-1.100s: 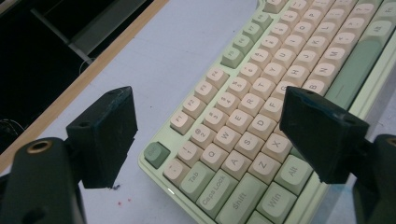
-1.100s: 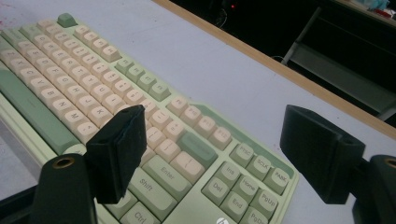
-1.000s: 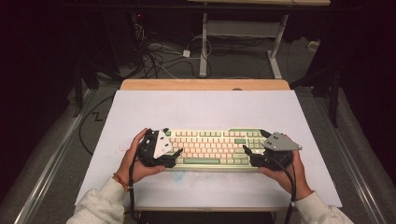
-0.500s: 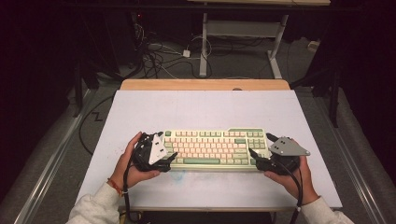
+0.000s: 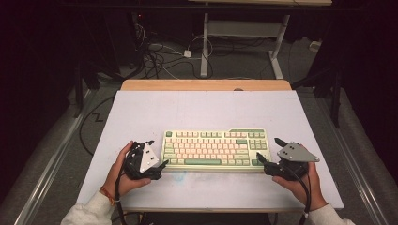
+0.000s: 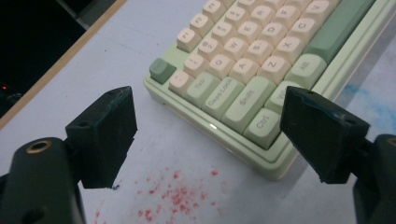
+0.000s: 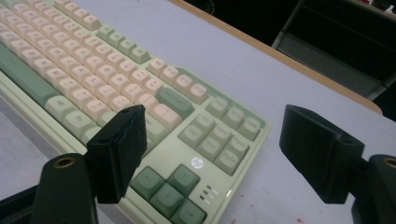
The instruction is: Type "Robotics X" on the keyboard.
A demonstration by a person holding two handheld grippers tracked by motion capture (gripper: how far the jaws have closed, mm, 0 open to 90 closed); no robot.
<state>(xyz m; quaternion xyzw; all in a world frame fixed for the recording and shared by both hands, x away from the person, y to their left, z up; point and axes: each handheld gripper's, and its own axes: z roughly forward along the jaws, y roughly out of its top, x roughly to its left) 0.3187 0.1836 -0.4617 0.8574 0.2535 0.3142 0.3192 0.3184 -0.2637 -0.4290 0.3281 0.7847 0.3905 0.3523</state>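
A pale green keyboard [image 5: 216, 147] with cream and green keys lies flat on the white mat [image 5: 202, 110], near the front. My left gripper [image 5: 158, 153] sits just off its left end, open, with nothing between the jaws. In the left gripper view the left gripper [image 6: 208, 100] frames the keyboard's [image 6: 243, 60] Ctrl and Shift corner. My right gripper [image 5: 267, 148] is at the right end, also open. In the right gripper view the right gripper [image 7: 215, 116] straddles the arrow-key corner of the keyboard [image 7: 93, 60] without touching it.
Red specks [image 6: 177, 196] and a faint blue smear [image 6: 369, 100] mark the mat by the keyboard's front left corner. A wooden table edge [image 5: 206, 85] runs along the back. Beyond it are floor cables [image 5: 159, 56] and a white desk frame [image 5: 244, 28].
Both grippers have drawn outward and back toward the person, off the keyboard's two ends. The keyboard has stayed where it was.
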